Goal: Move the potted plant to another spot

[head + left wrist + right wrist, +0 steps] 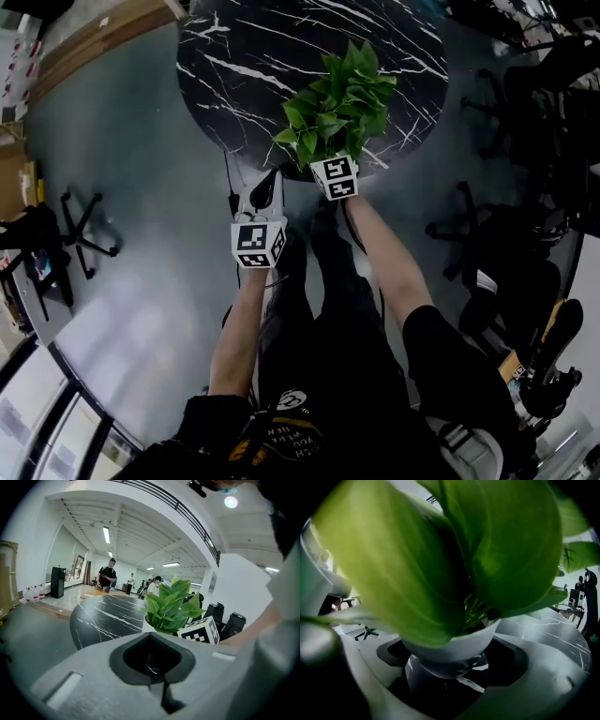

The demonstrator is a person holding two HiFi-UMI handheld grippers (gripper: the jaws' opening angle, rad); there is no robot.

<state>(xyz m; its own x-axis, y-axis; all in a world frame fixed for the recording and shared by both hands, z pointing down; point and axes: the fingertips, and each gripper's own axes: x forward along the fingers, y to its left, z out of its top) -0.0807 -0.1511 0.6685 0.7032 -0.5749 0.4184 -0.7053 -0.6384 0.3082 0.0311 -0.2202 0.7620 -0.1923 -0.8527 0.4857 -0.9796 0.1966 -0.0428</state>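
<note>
Grasp step: right tool (451, 674) clamped on white-potted green plant (337, 98), black marble worktop (246, 56) edge; left tool (151, 660) closed, idle. Next: lift clear.

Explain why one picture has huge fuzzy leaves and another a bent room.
Right gripper view: the potted plant sits in the right tongs right by the lens, so its leaves blur and fill the frame. Left gripper view: the wide lens bows the ceiling and rims the picture black. Head view: dim, with sheen on the floor.
</note>
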